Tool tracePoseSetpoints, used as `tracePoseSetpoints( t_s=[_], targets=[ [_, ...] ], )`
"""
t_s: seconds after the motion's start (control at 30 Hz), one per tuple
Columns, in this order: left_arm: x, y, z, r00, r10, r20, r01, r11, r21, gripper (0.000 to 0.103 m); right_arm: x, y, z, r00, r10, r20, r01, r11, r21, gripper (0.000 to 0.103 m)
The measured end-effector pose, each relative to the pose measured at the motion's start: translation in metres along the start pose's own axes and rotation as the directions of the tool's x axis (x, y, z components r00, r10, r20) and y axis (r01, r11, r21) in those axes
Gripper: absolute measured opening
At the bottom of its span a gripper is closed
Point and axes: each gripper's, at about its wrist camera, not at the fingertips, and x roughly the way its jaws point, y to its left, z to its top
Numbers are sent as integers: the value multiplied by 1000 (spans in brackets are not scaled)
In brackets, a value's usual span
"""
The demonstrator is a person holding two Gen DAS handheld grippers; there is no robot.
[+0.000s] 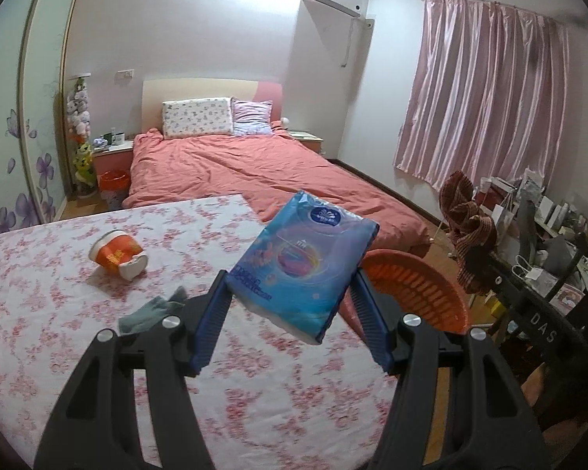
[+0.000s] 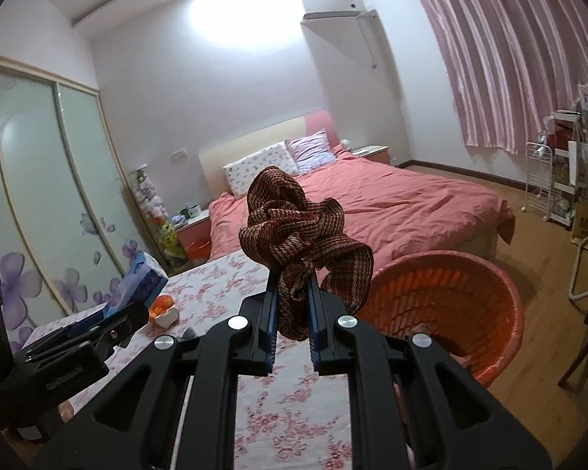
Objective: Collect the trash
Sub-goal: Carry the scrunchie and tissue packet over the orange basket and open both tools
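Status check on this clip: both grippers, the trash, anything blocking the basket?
Left gripper shut on blue tissue pack. Right gripper shut on brown cloth. Orange basket beside table, path clear. Orange cup still on table.

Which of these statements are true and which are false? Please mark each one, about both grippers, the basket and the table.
1. The left gripper holds a blue tissue pack. True.
2. The right gripper is empty. False: it is shut on a brown patterned cloth.
3. The orange basket stands on the bed. False: it is beside the table.
4. An orange-and-white cup lies tipped over on the table. True.
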Motion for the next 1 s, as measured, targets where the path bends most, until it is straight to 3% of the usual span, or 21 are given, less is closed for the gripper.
tracePoseSetpoints(
  t_s=[0.5, 1.0],
  targets=[
    [16, -51, 6, 995, -97, 18, 97, 995, 40, 61, -1, -35, -5, 995, -92, 34, 90, 994, 61, 13],
    [58, -94, 3, 985, -172, -30, 174, 981, 86, 61, 6, -68, -4, 990, -140, 30, 135, 984, 120, 13]
  ],
)
